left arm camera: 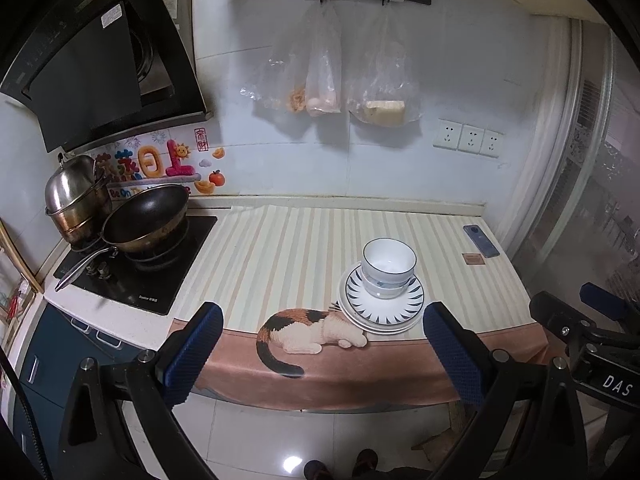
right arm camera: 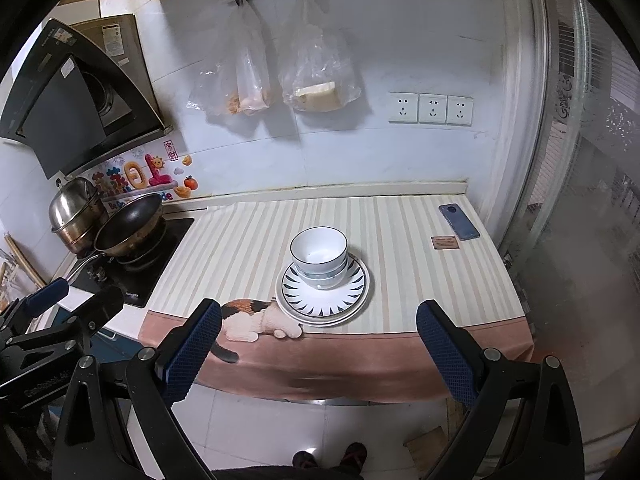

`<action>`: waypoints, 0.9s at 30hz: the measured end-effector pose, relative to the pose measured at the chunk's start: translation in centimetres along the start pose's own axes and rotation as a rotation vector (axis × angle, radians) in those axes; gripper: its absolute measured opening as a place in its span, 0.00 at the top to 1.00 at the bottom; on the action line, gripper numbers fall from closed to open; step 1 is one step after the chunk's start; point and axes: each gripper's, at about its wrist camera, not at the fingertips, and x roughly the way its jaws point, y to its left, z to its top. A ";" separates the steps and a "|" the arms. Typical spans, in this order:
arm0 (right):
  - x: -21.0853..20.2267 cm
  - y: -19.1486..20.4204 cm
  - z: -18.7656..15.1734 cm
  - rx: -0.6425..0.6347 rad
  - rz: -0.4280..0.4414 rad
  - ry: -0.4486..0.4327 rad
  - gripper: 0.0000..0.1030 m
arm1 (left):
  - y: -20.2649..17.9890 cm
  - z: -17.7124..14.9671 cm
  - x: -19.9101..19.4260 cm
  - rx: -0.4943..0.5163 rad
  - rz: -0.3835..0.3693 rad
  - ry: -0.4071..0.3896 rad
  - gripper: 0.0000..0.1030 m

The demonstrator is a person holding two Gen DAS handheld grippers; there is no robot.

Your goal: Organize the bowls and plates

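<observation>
White bowls (left arm camera: 389, 266) nest on stacked plates (left arm camera: 382, 308) near the table's (left arm camera: 280, 248) front edge.
Left gripper (left arm camera: 324, 348) and right gripper (right arm camera: 318, 344) hover off that edge, jaws released, holding nothing.

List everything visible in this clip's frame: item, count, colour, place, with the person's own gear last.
bowls: two, white with dark rims, nested on the plates
plates: about three, white, top one dark-patterned, stacked at the cloth's front
tablecloth: one, striped cream with a cat print, on the counter
phone: one, blue, back right of the cloth
wok: one, dark, on the stove
steel pot: one, silver, lidded, behind the wok
plastic bags: several, clear, hanging on the wall
sockets: three, white, on the wall
left tongs: blue pads, open, empty
right tongs: blue pads, open, empty
</observation>
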 end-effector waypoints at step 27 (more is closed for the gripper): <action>0.3 -1.7 -0.1 0.003 -0.009 -0.008 0.03 | -1.5 0.2 0.2 -0.005 -0.009 0.002 0.00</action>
